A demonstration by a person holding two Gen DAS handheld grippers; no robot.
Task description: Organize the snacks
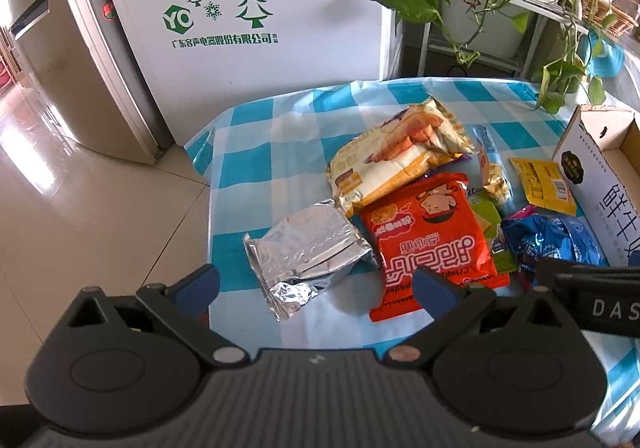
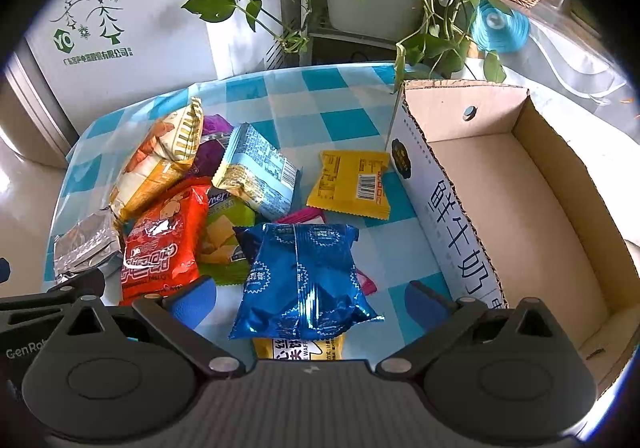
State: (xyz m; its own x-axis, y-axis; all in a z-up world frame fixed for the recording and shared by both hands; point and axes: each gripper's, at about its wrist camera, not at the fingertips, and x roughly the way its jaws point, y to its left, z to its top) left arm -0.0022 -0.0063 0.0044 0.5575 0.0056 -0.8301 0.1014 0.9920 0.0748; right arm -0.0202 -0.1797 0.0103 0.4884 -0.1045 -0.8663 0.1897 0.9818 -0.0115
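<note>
Right wrist view: the right gripper [image 2: 310,298] has its fingers spread, empty, around the blue foil packet [image 2: 302,280], probably not touching, just left of the empty cardboard box [image 2: 520,184]. The left gripper [image 1: 316,288], also spread, hovers by the silver pouch [image 1: 306,254]. First pick: close, lift, carry boxward.

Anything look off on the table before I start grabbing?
Nothing spilled or torn. The snacks lie in a loose overlapping heap, the red pack half covering others, while the box beside them is empty. The silver pack looks crumpled.
</note>
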